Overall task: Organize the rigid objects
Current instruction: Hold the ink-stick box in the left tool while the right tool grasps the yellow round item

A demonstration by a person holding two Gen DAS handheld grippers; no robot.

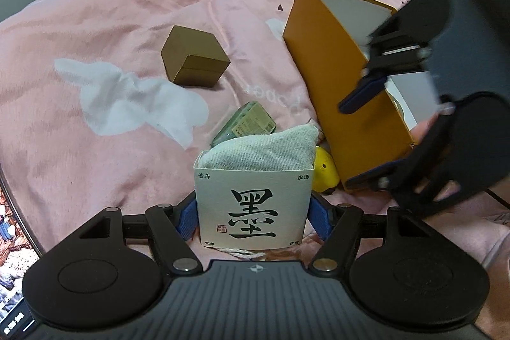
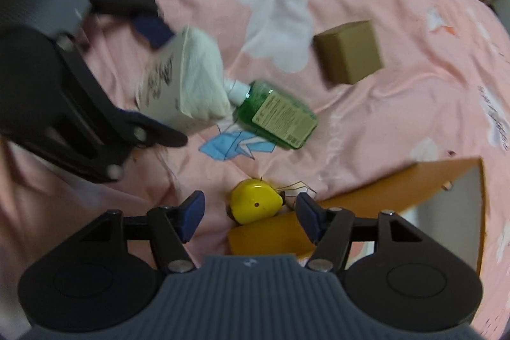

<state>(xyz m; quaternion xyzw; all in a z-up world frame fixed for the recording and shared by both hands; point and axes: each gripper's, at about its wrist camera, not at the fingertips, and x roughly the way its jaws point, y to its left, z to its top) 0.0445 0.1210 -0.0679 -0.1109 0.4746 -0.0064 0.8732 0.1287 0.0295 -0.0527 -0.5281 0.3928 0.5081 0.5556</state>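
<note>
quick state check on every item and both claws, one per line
left claw: shut on the white box
white box: held, cloth pouch inside
right claw: open, nothing gripped
orange box: open, tilted
green bottle: lying flat, capped
brown cube box: closed
yellow toy: against orange box

- Bedspread (image 1: 95,31): pink, printed with white cloud shapes, small dark marks, dark lettering and a light-blue folded-paper figure (image 2: 236,144).
- Cube box (image 1: 194,59), far left: plain brown-gold.
- Large open box (image 1: 334,78), right: orange outside, white inside.
- Bottle (image 2: 277,113), centre: green, white cap, pale olive label with fine dark print.
- Small rounded object (image 2: 255,204), near: yellow, with one dark dot.
- Paper-sleeved pack (image 1: 253,209), near: white sleeve with a bold black character, small black corner characters and a red seal; off-white cloth above.
- Both grippers: black frames, blue pads (image 1: 188,217).
</note>
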